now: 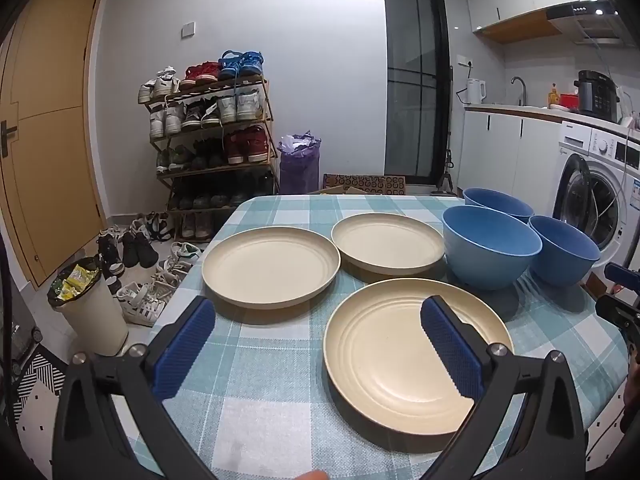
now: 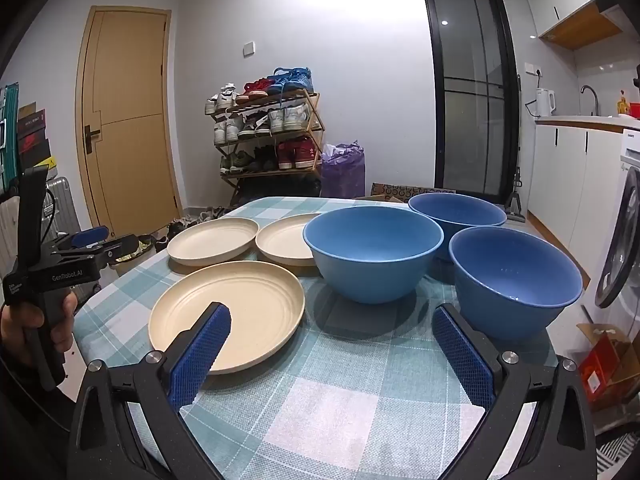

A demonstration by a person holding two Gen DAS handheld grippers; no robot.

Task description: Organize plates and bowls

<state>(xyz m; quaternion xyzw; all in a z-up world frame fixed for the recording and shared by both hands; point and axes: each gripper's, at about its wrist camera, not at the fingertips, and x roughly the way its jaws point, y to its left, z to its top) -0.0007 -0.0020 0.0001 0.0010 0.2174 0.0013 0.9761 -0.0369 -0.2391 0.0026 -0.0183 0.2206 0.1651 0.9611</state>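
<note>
Three cream plates lie apart on the checked tablecloth: a near plate (image 1: 400,344) (image 2: 248,308), a far left plate (image 1: 270,266) (image 2: 212,240) and a far middle plate (image 1: 388,242) (image 2: 284,240). Three blue bowls stand upright to their right: a middle bowl (image 1: 490,244) (image 2: 372,248), a far bowl (image 1: 498,202) (image 2: 456,208) and a right bowl (image 1: 562,248) (image 2: 514,276). My left gripper (image 1: 318,312) is open and empty above the table, its right finger over the near plate. My right gripper (image 2: 332,320) is open and empty in front of the bowls.
The table (image 1: 260,400) ends just left of the plates and just right of the bowls. A waste bin (image 1: 86,304), loose shoes and a shoe rack (image 1: 212,140) stand to the left. A washing machine (image 1: 596,196) stands to the right.
</note>
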